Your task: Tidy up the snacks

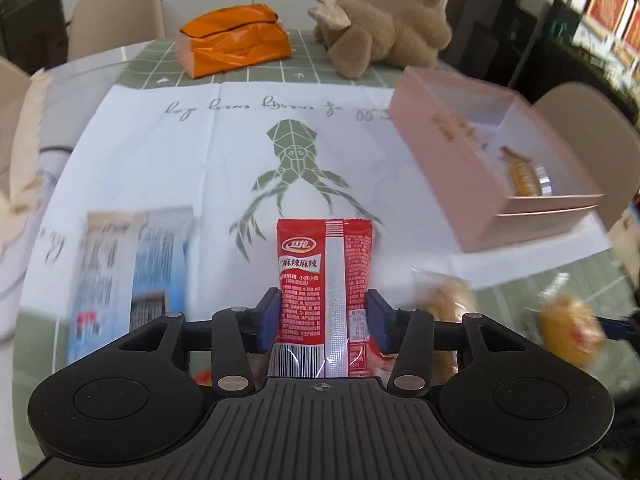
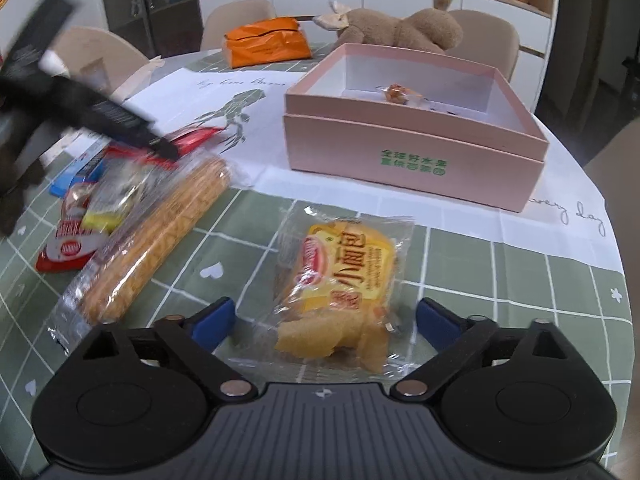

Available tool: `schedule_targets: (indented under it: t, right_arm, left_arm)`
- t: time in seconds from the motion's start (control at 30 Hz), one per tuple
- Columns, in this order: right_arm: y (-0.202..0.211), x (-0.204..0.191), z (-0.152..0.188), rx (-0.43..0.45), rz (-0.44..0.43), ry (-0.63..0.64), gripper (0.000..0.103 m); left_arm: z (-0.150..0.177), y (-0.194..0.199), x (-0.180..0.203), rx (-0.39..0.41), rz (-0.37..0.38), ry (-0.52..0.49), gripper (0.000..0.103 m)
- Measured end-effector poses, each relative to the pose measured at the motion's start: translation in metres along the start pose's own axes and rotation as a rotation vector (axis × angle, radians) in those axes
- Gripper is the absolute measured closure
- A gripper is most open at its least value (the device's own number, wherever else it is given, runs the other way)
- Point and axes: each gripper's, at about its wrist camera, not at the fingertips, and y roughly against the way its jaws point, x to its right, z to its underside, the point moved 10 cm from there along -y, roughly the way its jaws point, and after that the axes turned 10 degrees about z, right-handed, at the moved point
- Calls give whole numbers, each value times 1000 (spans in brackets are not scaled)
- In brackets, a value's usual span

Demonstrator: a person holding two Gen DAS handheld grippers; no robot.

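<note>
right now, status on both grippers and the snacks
Left gripper shut on red snack packet, held up. Right gripper open around yellow bread packet, not closed. Pink box ahead, open; nothing blocking.

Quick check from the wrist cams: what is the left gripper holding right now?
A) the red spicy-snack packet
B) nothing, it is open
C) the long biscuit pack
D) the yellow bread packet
A: in the left wrist view the left gripper has its blue pads closed on both sides of the red spicy-snack packet, while the yellow bread packet lies on the tablecloth between the open right gripper fingers.
</note>
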Motion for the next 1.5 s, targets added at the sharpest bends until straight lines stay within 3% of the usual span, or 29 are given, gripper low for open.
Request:
schedule_targets:
  t: [0.1, 0.17, 0.37, 0.6, 0.73, 0.9, 1.0, 1.07, 1.1, 1.17, 1.3, 1.5]
  right_arm:
    - [0, 6, -2, -3, 12, -14, 16]
    - [0, 8, -3, -2, 15, -16, 25]
    - [13, 12, -6, -3, 6, 7, 50]
    - [59, 43, -31, 87, 34, -21, 51]
    - [94, 71, -62, 197, 74, -74, 51]
    - [119, 95, -113, 316, 84, -129, 51]
    - [113, 100, -142, 353, 104, -126, 51]
    - [100, 100, -163, 361, 120, -109, 51]
    - [89, 101, -174, 360, 116, -109, 51]
    - [66, 102, -187, 336, 105, -114, 34]
    - [28, 105, -184, 258, 150, -113, 32]
    - [2, 69, -134, 156, 71, -80, 32]
  left_arm:
    - [5, 29, 11, 47, 40, 37, 53]
    - [9, 43, 22, 59, 76, 39, 53]
    - [27, 55, 77, 7, 171, -69, 53]
    - [12, 58, 135, 3, 237, -182, 53]
    - [-15, 62, 161, 40, 265, -248, 52]
    - [-84, 57, 180, 154, 302, -271, 52]
    - [-136, 39, 182, 192, 346, -221, 48]
    - [-164, 17, 177, 163, 378, -152, 46]
    - [-174, 7, 171, 151, 375, -111, 50]
    - [-182, -2, 157, 159, 356, -62, 51]
    - [-156, -6, 121, 132, 332, -22, 51]
    - [-58, 3, 56, 2, 207, 44, 51]
